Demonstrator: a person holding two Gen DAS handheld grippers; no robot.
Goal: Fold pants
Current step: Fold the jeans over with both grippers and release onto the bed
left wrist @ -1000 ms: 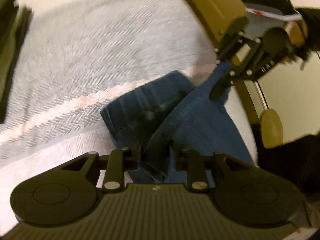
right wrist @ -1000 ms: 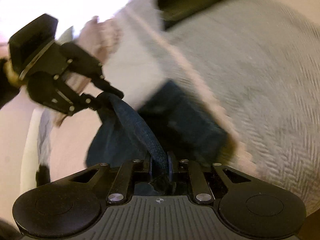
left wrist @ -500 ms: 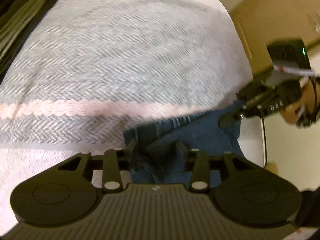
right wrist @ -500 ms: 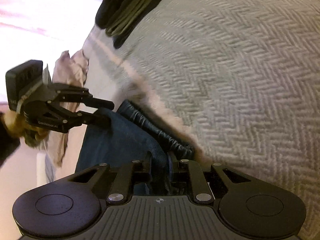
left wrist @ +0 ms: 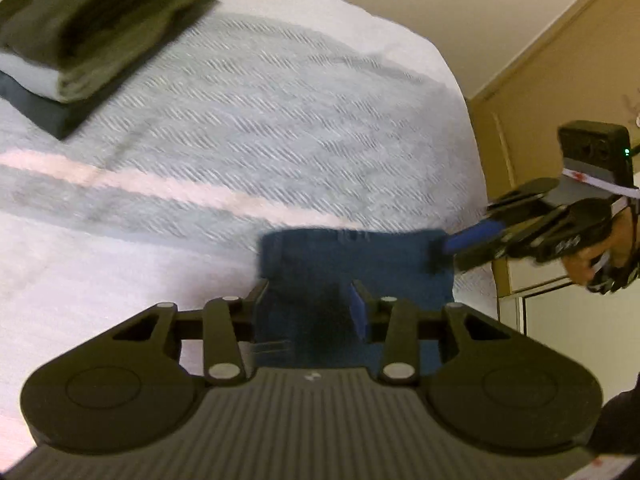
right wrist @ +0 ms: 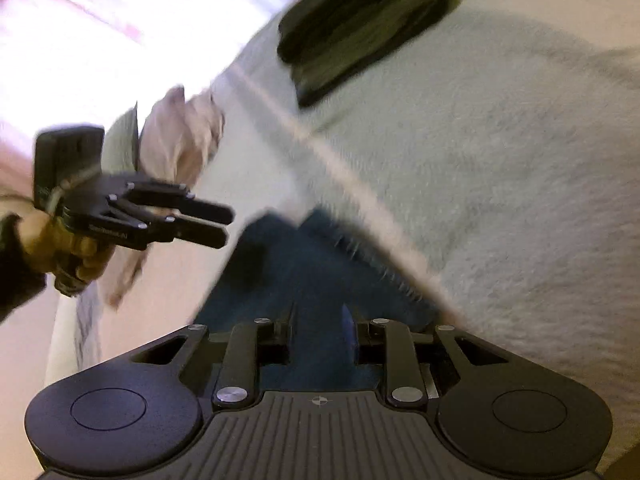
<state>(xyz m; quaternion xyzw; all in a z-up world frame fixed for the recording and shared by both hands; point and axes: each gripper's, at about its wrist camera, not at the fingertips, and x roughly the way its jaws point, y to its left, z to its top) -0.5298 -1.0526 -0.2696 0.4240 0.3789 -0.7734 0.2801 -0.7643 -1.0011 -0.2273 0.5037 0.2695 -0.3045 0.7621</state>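
Both grippers let go — left gripper point(left wrist: 308, 304) closing, right gripper point(right wrist: 320, 332) opening, neither pinching the folded pants point(left wrist: 352, 256).
Next likely calls for lifting clear — then smoothing or stacking.

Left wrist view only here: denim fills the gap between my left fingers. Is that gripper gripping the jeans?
Observer: No. The right wrist view shows the left gripper side-on, off to one side of the folded jeans. Its jaws are closing with nothing between them.
Operator: Anything behind it I should avoid?
Observer: A crumpled pale pink cloth lies on the bed just beyond that gripper, outside your view.
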